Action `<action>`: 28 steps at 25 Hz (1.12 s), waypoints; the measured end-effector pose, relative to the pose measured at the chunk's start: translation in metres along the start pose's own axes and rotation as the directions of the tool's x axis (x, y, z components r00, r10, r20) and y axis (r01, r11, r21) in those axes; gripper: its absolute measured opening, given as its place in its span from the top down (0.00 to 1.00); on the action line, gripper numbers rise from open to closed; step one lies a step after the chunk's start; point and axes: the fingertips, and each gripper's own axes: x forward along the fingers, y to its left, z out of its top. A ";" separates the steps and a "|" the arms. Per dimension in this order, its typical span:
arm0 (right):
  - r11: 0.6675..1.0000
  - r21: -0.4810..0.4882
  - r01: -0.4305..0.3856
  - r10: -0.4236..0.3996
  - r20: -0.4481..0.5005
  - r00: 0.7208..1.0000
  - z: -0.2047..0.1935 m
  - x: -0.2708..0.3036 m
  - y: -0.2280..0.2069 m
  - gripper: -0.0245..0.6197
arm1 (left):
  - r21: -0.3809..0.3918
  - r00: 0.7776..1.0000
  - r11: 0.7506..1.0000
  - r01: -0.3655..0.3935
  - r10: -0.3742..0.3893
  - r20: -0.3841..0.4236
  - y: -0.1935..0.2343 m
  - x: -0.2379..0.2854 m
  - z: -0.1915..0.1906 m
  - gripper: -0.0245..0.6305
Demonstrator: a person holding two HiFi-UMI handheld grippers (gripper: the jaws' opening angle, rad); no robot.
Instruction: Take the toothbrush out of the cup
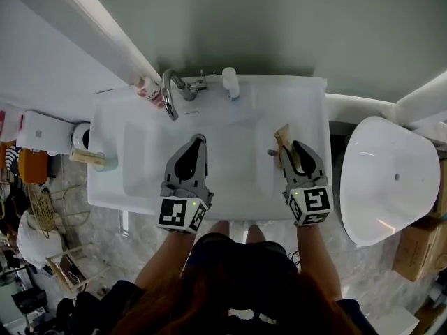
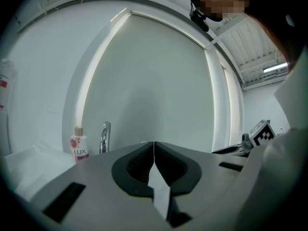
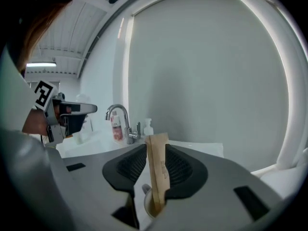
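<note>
One toothbrush [image 3: 158,167], sealed in a tan paper sleeve, upright in one pale cup [image 3: 147,203] on the washbasin [image 1: 307,103] surface, right of the bowl. Two grippers: left gripper [image 1: 200,139] over the bowl, jaws clenched on nothing; right gripper [image 1: 296,145] with jaws released, flanking the sleeve. One faucet [image 1: 166,93]. Cup's rim plain only in the right gripper view; LUX bottle [image 2: 79,146] label legible only in the left.

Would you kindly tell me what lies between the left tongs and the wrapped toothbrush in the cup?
Only bare white basin separates the left tongs from the wrapped toothbrush, as the head view shows.
</note>
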 end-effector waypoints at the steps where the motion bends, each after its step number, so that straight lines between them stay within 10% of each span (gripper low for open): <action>1: 1.000 -0.015 0.011 -0.011 -0.015 1.000 -0.006 0.004 0.000 0.74 | 0.000 1.000 1.000 0.003 -0.003 -0.006 0.001 0.000 -0.002 0.93; 12: 0.983 -0.142 0.118 -0.135 -0.115 0.984 -0.039 0.037 -0.006 0.58 | 0.005 0.999 1.000 -0.010 0.010 -0.034 0.012 0.000 -0.011 0.93; 28: 0.985 -0.128 0.114 -0.114 0.002 0.993 0.009 0.001 -0.013 0.90 | 0.004 0.999 0.999 -0.035 0.035 0.019 0.015 0.002 0.007 0.93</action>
